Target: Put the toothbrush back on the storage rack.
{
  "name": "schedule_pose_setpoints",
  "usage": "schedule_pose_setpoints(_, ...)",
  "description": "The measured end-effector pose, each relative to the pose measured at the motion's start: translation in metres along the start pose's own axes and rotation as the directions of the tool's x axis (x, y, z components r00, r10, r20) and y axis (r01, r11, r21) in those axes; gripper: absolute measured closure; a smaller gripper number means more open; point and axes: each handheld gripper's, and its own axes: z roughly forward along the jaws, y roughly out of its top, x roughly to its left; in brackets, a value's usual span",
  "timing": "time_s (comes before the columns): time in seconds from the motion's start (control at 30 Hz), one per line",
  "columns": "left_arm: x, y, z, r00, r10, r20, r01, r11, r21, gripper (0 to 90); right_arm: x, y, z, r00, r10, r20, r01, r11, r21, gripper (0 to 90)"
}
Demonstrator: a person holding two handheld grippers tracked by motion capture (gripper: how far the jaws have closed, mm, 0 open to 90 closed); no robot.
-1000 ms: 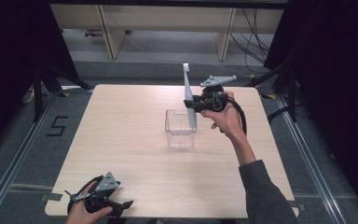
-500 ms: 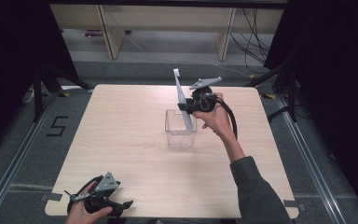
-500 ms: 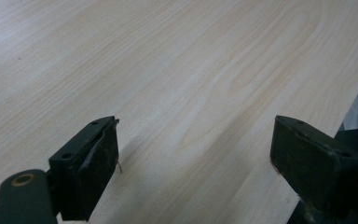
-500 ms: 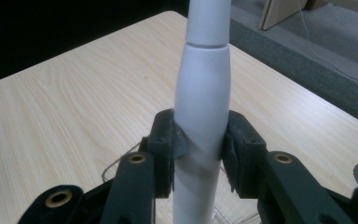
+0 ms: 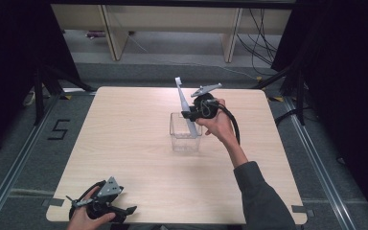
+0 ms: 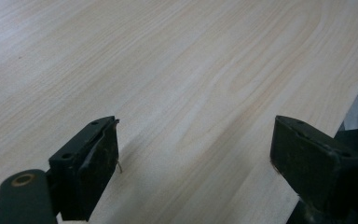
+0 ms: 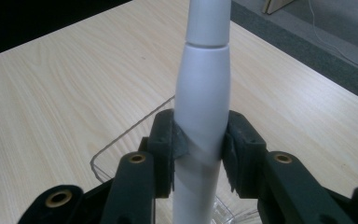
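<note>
1 white rod in right gripper

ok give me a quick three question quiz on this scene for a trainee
1. True or false: the right gripper is clamped on the white toothbrush.
2. Multiple choice: the toothbrush's lower end is (a) flat on the wooden table, (b) inside the clear plastic box, (c) between the left gripper's fingers.
3. Short answer: what state is the left gripper in, and where is it?

Key
1. True; in the right gripper view its fingers press both sides of the handle.
2. b
3. Open and holding nothing, at the table's near left corner.
</note>
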Motion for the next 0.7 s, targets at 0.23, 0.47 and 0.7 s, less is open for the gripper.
schedule_pose_setpoints(0.23, 0.0, 0.0, -0.001, 1.0, -0.001, -0.004, 0.001, 1.0, 0.001, 14.9, 0.0, -0.001, 0.008, 0.9997, -0.023, -0.003, 0.023, 1.0, 0.015, 67.1)
schedule_pose_setpoints(0.47, -0.001, -0.001, -0.001, 1.0, -0.006, -0.007, 0.006, 1.0, -0.002, 14.9, 0.001, -0.003, 0.017, 0.9997, -0.026, 0.0, 0.026, 0.999, 0.033, 67.1)
schedule_pose_setpoints(0.7, 0.0, -0.001, -0.002, 1.0, -0.004, -0.007, 0.004, 1.0, -0.002, 14.9, 0.002, -0.005, 0.023, 0.9995, -0.032, -0.003, 0.033, 0.997, 0.067, 67.1)
